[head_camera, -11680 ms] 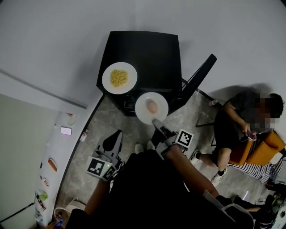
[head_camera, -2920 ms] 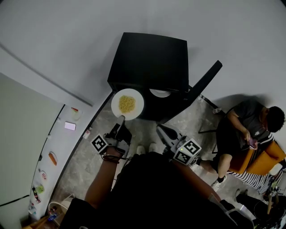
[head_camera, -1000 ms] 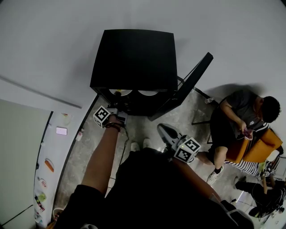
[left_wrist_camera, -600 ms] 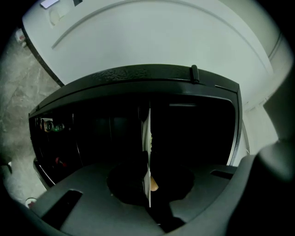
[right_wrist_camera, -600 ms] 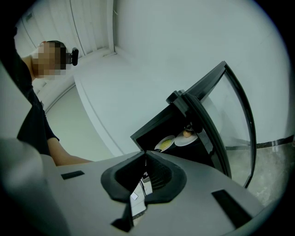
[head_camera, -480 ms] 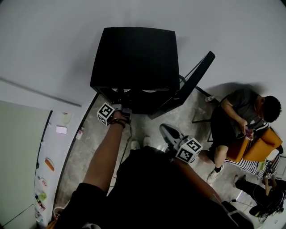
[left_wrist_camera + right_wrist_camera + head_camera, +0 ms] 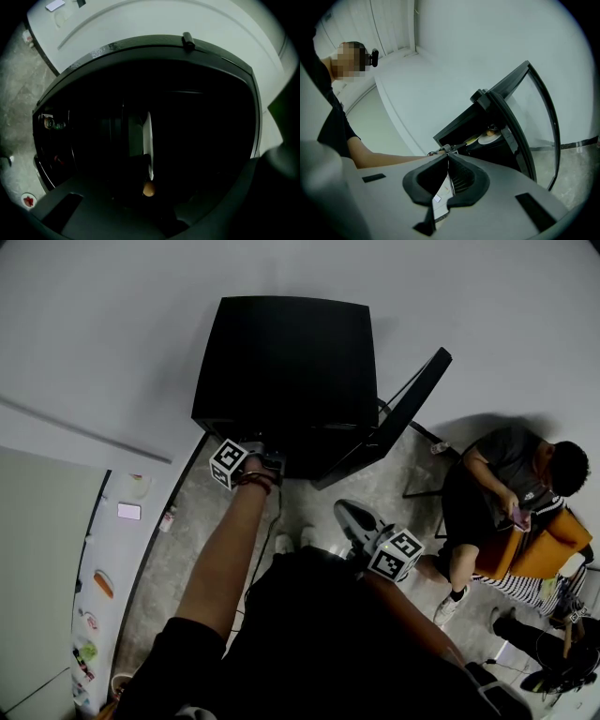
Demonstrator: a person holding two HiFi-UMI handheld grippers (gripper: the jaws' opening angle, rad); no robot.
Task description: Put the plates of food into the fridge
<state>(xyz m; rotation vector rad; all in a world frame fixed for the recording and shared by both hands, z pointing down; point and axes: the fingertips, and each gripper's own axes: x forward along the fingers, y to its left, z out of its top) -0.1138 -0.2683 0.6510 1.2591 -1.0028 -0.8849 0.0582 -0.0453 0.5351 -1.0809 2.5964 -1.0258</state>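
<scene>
Plates are seen side by side on a shelf inside the black fridge (image 7: 281,362): the egg plate (image 7: 491,136) and the noodle plate (image 7: 474,139). The fridge door (image 7: 405,409) stands open. The left tool (image 7: 273,463) is held at the fridge's opening, released, with its jaws spread. In its own dim view a white plate rim (image 7: 148,140) is shown edge-on in the gap between them, with a small orange lump (image 7: 148,189) just below it. Contact with the rim cannot be made out. The right tool (image 7: 447,163) is held low, well apart from the fridge, clenched on itself. A seated person (image 7: 497,488) is seen at the right.
</scene>
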